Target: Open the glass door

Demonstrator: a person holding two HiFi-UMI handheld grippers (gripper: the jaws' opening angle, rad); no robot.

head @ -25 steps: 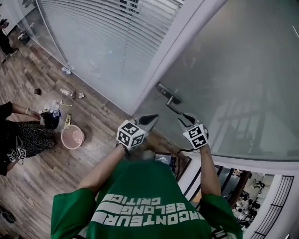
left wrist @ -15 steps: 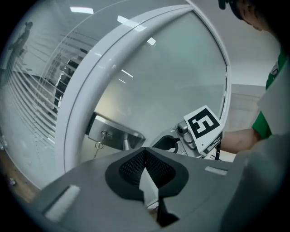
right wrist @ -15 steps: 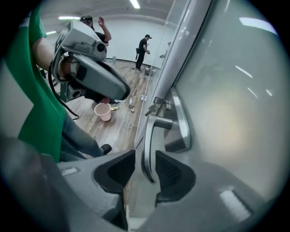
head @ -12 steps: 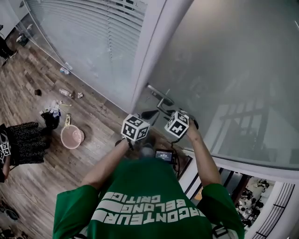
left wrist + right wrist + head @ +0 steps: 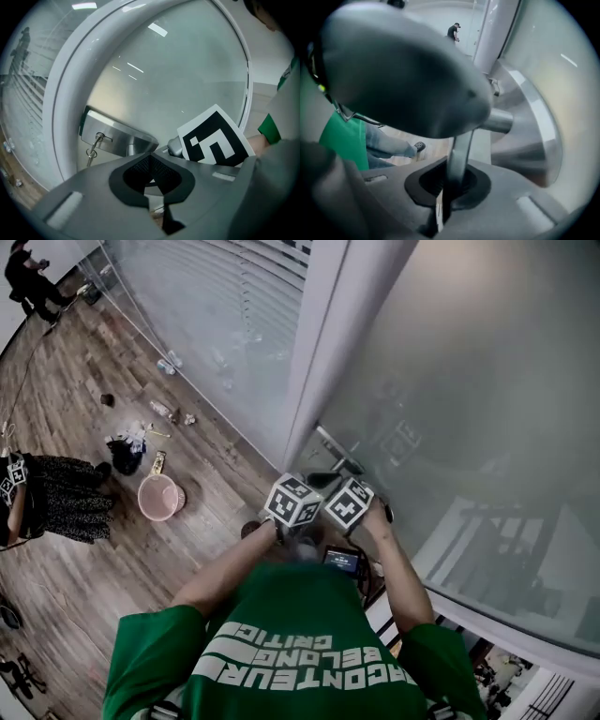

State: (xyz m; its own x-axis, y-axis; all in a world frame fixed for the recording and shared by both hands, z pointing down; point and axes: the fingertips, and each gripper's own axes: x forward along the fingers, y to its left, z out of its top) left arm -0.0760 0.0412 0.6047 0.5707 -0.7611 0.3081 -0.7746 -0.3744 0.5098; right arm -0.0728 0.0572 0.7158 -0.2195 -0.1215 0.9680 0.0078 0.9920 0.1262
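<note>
Wood-plank hallway; frosted glass door (image 5: 487, 381) bearing steel lever handle (image 5: 458, 150). Just closed onto that handle, pinching it: right gripper (image 5: 452, 180). Pinched together and empty just beside handle: left gripper (image 5: 150, 154).

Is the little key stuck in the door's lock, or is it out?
In. The small silver key pokes out of the brushed-metal lock plate on the frosted glass door, its ring dangling underneath.
</note>
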